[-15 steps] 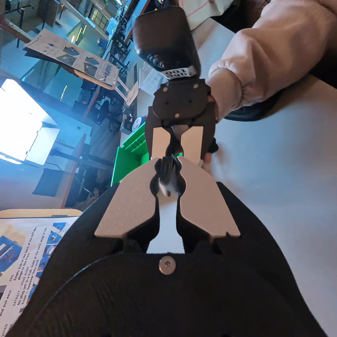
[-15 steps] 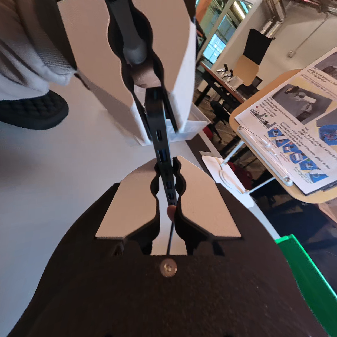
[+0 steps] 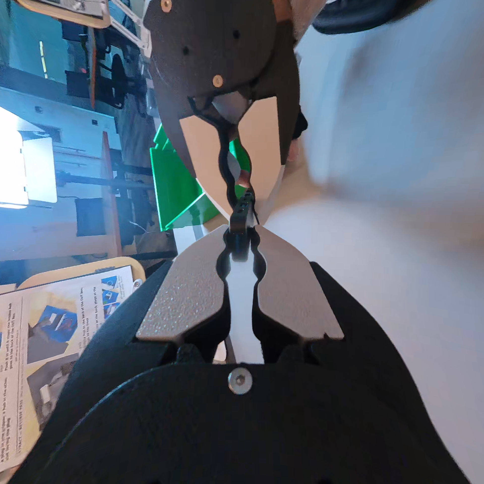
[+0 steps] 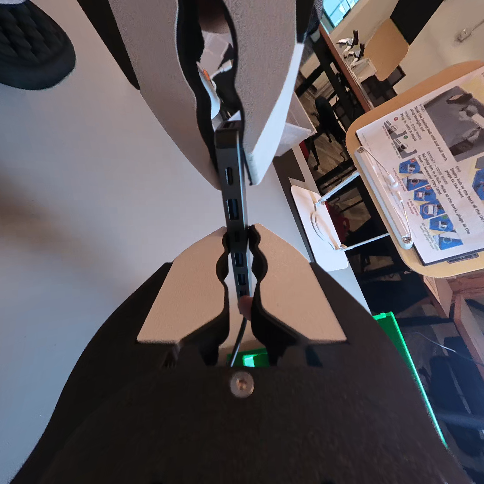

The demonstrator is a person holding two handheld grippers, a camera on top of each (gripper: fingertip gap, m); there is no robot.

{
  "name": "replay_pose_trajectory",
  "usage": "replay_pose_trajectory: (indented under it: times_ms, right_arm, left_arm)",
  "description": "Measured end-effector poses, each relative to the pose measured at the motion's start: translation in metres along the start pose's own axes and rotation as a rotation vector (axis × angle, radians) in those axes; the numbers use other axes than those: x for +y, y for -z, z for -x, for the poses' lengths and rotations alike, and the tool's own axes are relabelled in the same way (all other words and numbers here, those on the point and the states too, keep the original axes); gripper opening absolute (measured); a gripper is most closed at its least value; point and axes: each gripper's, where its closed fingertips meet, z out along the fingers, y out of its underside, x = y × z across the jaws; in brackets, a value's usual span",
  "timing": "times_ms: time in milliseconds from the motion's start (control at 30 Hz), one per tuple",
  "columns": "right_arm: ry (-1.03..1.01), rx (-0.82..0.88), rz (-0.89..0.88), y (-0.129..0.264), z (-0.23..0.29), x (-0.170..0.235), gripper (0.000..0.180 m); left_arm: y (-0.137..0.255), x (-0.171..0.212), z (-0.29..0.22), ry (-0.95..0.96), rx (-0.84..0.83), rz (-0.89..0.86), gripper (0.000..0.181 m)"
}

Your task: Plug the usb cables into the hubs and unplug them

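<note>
1. The right gripper (image 4: 237,230) is clamped on the flat faces of a dark grey USB hub (image 4: 233,188). The hub stands edge-on and reaches out past the fingertips, with its row of ports in view. Its dark lead (image 4: 239,337) trails back between the fingers towards a green bin (image 4: 247,360).
2. The left gripper (image 3: 240,230) is clenched on a black plug (image 3: 239,247) right at its fingertips. Just ahead of those tips the plug meets the hub's near end. I cannot tell whether it is seated in a port or only touching.
3. Risk: the grip on the plug is shallow, at the very tips. A push that is slightly off the port's axis could pivot the plug or let it slide back between the fingers.
4. Risk: the hub is held near its lead end, with a long free length ahead of the right gripper. An end-on push could tilt it or drive it back through the clamp, so the plug jams at the port mouth.
5. Risk: the two sets of fingers overlap around the hub. Any sideways correction may knock finger against finger.
6. Against the earlier frame, the grippers have closed in. The right gripper now fills the top of the left wrist view, and the hub's far end now lies between the left fingers. Both grips are unchanged, and the white table (image 4: 78,183) is now blurred by motion.
</note>
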Motion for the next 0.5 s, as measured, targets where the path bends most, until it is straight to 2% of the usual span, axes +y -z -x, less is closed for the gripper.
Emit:
replay_pose_trajectory:
  times_ms: [100,200,267,333,400,500]
  right_arm:
    - [-0.103,-0.115,-0.085,0.014,0.006,-0.014,0.018]
    - [-0.267,-0.219,-0.313,0.05,-0.009,-0.036,0.026]
    - [-0.41,-0.194,-0.512,0.08,-0.041,-0.043,0.026]
    - [-0.531,-0.113,-0.615,0.099,-0.075,-0.029,0.026]
    - [-0.575,-0.015,-0.57,0.096,-0.095,0.004,0.026]
    - [-0.559,-0.07,-0.449,0.07,-0.079,0.031,0.029]
  left_arm:
    - [0.015,-0.007,0.001,0.062,0.037,-0.1,0.012]
    - [0.047,-0.007,0.016,0.174,0.019,-0.256,0.011]
    - [0.075,-0.009,0.029,0.242,-0.021,-0.394,0.011]
    - [0.101,-0.011,0.041,0.294,-0.06,-0.52,0.011]
    - [0.119,-0.014,0.049,0.328,-0.089,-0.631,0.011]
    - [0.129,-0.018,0.056,0.368,-0.107,-0.752,0.011]
